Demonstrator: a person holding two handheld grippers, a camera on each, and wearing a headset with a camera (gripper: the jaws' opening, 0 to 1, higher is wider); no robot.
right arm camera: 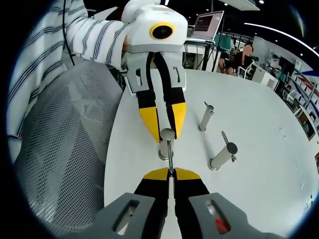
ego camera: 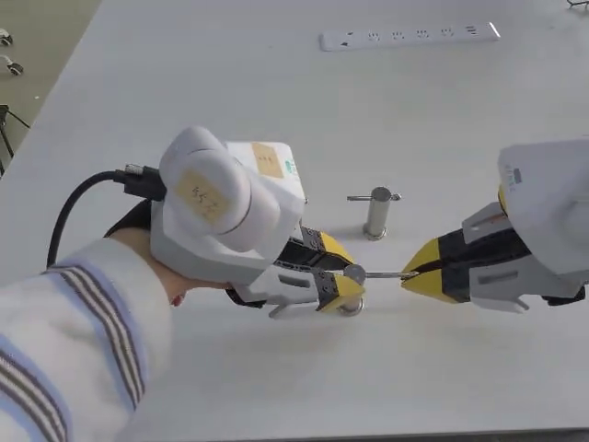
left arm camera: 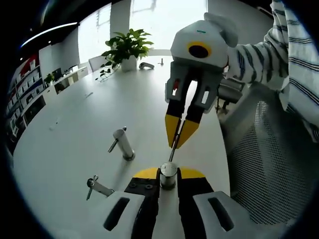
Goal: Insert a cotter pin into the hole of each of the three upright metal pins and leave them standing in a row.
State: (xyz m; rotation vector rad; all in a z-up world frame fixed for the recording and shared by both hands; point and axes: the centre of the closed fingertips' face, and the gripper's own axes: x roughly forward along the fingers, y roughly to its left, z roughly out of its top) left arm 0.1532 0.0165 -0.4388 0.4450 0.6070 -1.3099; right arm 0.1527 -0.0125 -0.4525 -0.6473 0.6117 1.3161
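Note:
My left gripper (ego camera: 347, 284) is shut on an upright metal pin (ego camera: 353, 275) near the table's front edge; its yellow jaws clasp the pin's (left arm camera: 168, 172) sides. From the right, my right gripper (ego camera: 414, 272) is shut on a thin cotter pin (ego camera: 382, 274), held level. The cotter pin's (right arm camera: 170, 155) tip meets the top of the held pin (right arm camera: 167, 135); how far it enters the hole I cannot tell. A second metal pin (ego camera: 377, 212) stands just behind with a cotter pin through its top. A third metal pin (right arm camera: 223, 156) with a cotter pin stands beside it.
A white power strip (ego camera: 409, 36) lies at the table's far edge. The white table (ego camera: 230, 83) has bare room to the left and behind. A mesh chair (right arm camera: 65, 149) stands by the table's edge. A potted plant (left arm camera: 127, 47) sits at the far end.

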